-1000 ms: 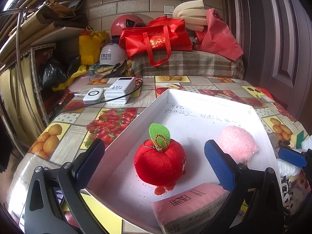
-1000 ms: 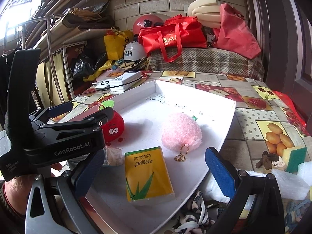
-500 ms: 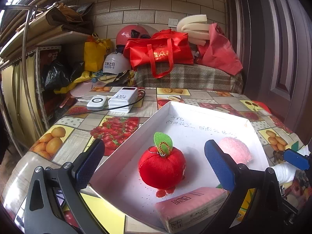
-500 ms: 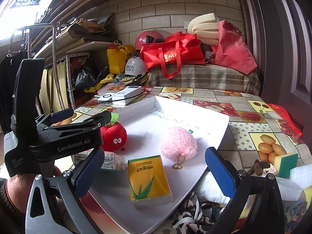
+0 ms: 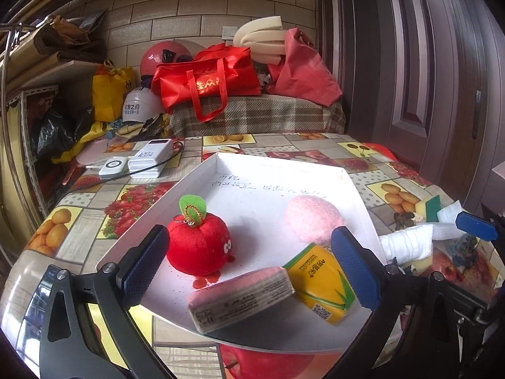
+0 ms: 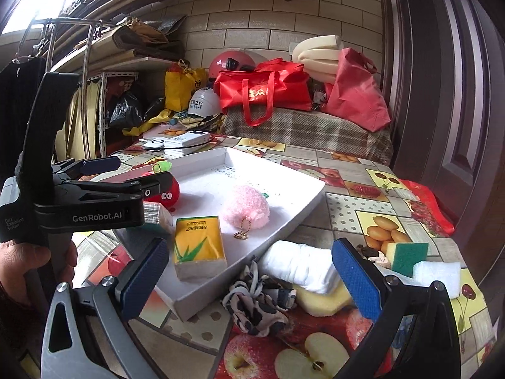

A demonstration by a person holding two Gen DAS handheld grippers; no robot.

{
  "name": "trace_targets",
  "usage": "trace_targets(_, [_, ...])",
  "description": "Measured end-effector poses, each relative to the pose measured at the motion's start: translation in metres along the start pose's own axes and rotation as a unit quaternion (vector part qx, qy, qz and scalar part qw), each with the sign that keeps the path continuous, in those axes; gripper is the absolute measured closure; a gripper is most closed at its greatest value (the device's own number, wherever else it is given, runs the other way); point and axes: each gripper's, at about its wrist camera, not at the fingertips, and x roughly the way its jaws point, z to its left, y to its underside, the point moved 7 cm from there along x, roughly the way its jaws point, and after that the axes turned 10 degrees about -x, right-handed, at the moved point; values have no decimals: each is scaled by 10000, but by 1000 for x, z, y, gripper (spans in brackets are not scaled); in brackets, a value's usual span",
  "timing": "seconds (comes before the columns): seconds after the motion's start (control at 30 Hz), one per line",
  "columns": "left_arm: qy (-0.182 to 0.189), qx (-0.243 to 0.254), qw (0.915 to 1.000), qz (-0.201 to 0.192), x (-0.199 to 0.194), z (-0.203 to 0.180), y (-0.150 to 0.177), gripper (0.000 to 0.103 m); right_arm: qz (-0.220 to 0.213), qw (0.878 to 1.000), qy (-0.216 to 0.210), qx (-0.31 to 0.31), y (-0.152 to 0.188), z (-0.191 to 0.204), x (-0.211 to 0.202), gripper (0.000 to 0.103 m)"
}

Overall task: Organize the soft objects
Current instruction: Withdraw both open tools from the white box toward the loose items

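Soft things, four in tray (image 5: 202, 170): apple plush (image 5: 197, 246) at 9 o'clock, pink pompom (image 5: 312, 218) at 1. Light, squashy; pinch mid-body. Left tongs (image 5: 249, 268), right tongs (image 6: 249, 281) both spread, empty. White cloth roll (image 6: 300, 267) waits on worktop.

"GenRobot.AI" in white on black body of left tool (image 6: 104, 170), seen from right wrist; small print "Data Acquisition System" at its left end. "120" on white power bank (image 5: 151, 157) on bench. Chinese characters on white helmet (image 5: 135, 107), gold ones on red bag (image 5: 206, 87), handwriting inside white tray (image 5: 274, 164), print on yellow tissue pack (image 5: 318, 279): none legible.
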Motion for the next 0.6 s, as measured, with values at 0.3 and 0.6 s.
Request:
trace_targets(0.3, [1454,1012,9820,655,-17,-100,37,0,608,9811,1329,1268,64,-148,-48,0])
trace_targets(0.6, [1707,1539,9665,1141,-15,-139,61,0,1817,9769,423,1038,106,-149,-26,0])
